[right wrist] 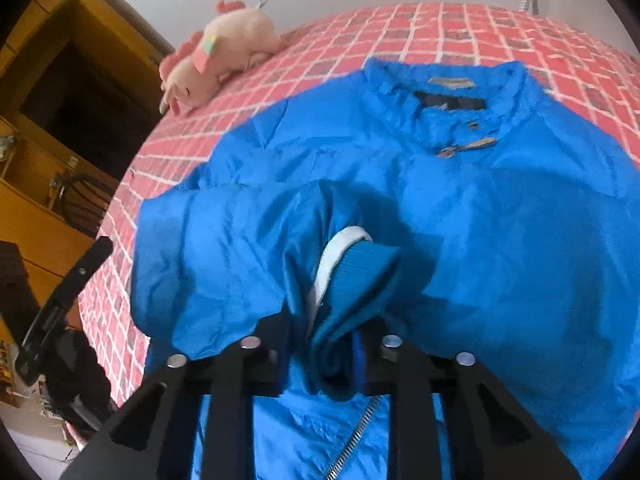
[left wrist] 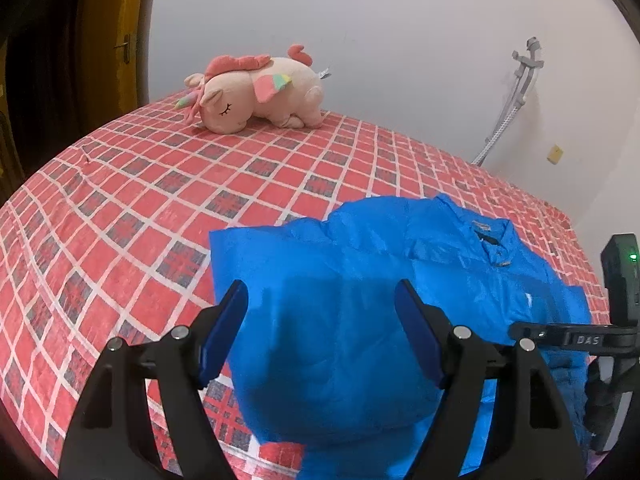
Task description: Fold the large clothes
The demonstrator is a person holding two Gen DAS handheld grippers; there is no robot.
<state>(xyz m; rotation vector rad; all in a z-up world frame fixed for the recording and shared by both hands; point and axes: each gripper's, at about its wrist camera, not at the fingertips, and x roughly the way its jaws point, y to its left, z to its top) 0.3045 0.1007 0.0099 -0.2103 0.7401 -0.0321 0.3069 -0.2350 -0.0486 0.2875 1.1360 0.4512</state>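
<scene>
A bright blue jacket (left wrist: 360, 280) lies front up on the red checked bedcover (left wrist: 120, 200), its collar (right wrist: 452, 92) toward the far wall and its zip (right wrist: 356, 436) running under the right gripper. In the right wrist view my right gripper (right wrist: 340, 340) is shut on the ribbed blue sleeve cuff (right wrist: 360, 276), which bunches between the jaws with its white lining showing. The sleeve (right wrist: 224, 248) is lifted across the jacket's body. My left gripper (left wrist: 320, 300) hovers open over the jacket's left part, with nothing between its blue pads (left wrist: 224, 332).
A pink plush unicorn (left wrist: 256, 92) lies at the far side of the bed by the white wall. A yellow wooden door (left wrist: 108, 40) and shelves (right wrist: 40, 160) stand to the left. A grey pole (left wrist: 520, 80) leans in the far right corner.
</scene>
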